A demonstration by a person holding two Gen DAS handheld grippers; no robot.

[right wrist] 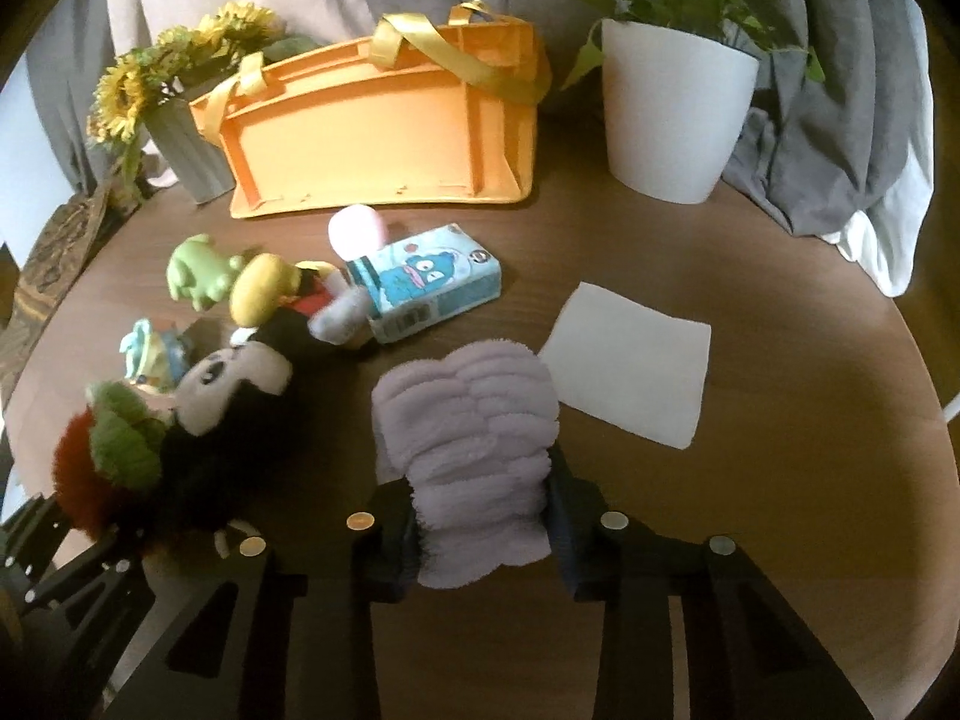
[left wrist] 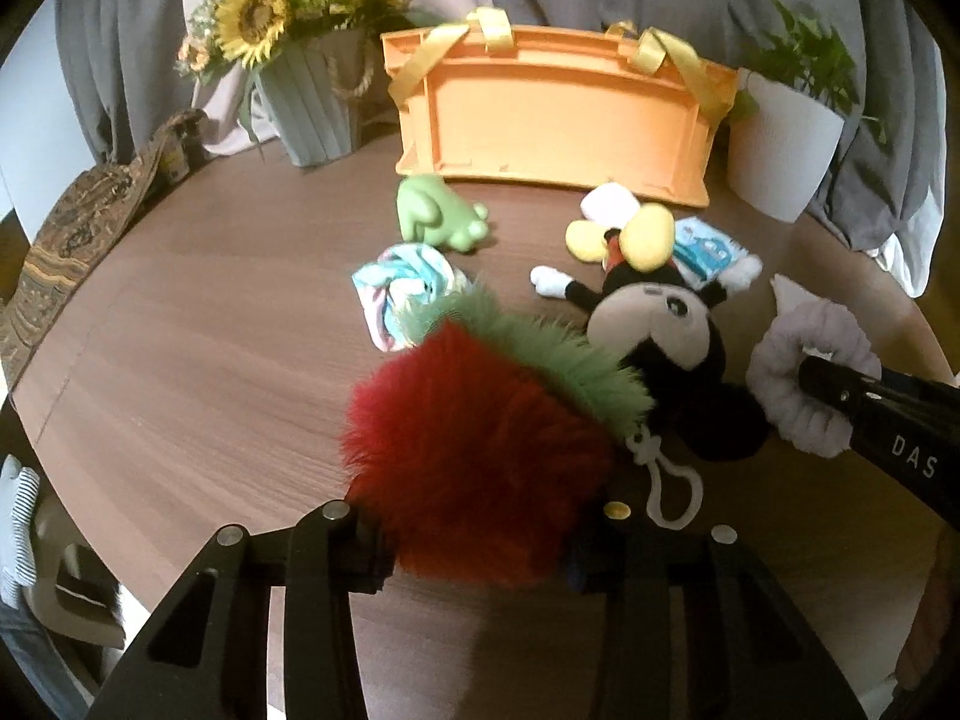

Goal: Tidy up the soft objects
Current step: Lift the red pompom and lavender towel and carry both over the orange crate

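My left gripper [left wrist: 480, 546] is shut on a furry red strawberry toy [left wrist: 474, 450] with a green top and a white clip, held above the table. My right gripper [right wrist: 480, 540] is shut on a fluffy lilac scrunchie [right wrist: 474, 450]; the scrunchie also shows in the left wrist view [left wrist: 786, 372]. On the round brown table [left wrist: 210, 360] lie a Mickey plush [left wrist: 654, 312], a green frog toy [left wrist: 438, 216], a pastel knotted cloth [left wrist: 402, 288] and a blue tissue pack [right wrist: 426, 288]. An orange basket [left wrist: 558, 120] with yellow handles stands at the back.
A sunflower pot [left wrist: 312, 102] stands at the back left and a white plant pot [right wrist: 678, 108] at the back right. A white napkin [right wrist: 630, 372] lies on the table's right side. Grey curtains hang behind. A patterned cushion [left wrist: 72, 240] sits at the left edge.
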